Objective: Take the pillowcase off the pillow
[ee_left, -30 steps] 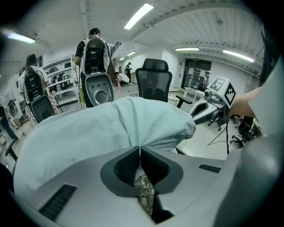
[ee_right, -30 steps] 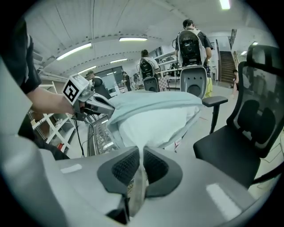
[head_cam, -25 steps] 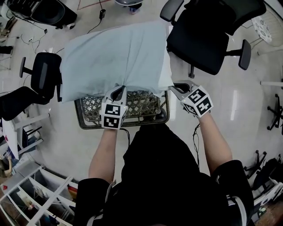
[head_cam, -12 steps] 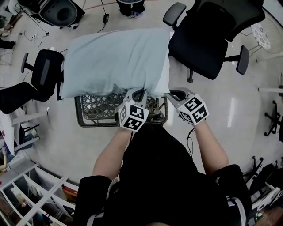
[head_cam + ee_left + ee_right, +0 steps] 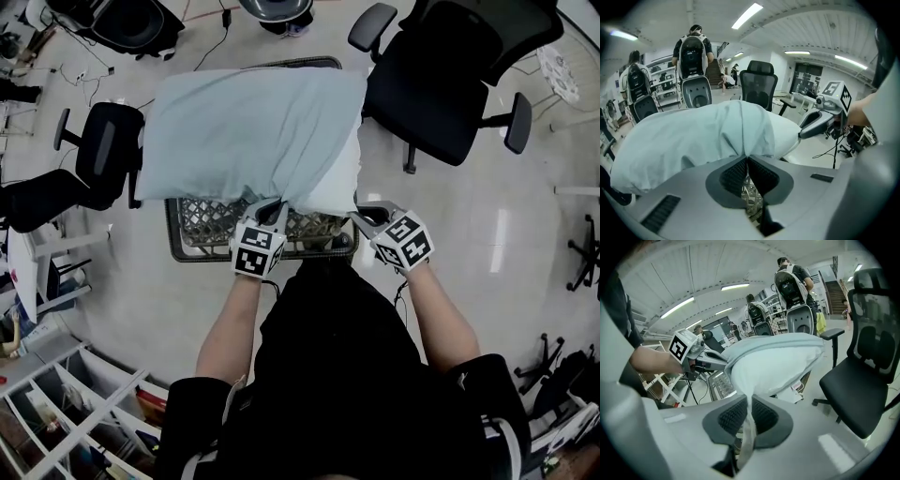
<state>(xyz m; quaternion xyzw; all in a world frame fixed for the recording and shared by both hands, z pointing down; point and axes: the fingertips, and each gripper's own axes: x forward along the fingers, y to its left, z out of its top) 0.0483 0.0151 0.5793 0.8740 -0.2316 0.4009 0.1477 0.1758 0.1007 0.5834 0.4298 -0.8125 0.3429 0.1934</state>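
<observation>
**Pillowcase [image 5: 253, 131] pinched at its open end, pillow [image 5: 339, 178] held at its corner**

Your left gripper [image 5: 272, 208] has its jaws closed on the pale blue pillowcase, pinching a fold of its near edge; the cloth gathers into creases right at the jaw tips. Your right gripper [image 5: 361, 217] is clamped on the white pillow's bare near corner, and a strip of white fabric runs down between its pads. The pillow lies across a dark woven basket [image 5: 202, 234] in front of you. Most of it is covered by the case, with only the right end showing white. A black office chair [image 5: 441, 84] stands just beside that end, and a smaller chair [image 5: 98, 159] sits at the left.
</observation>
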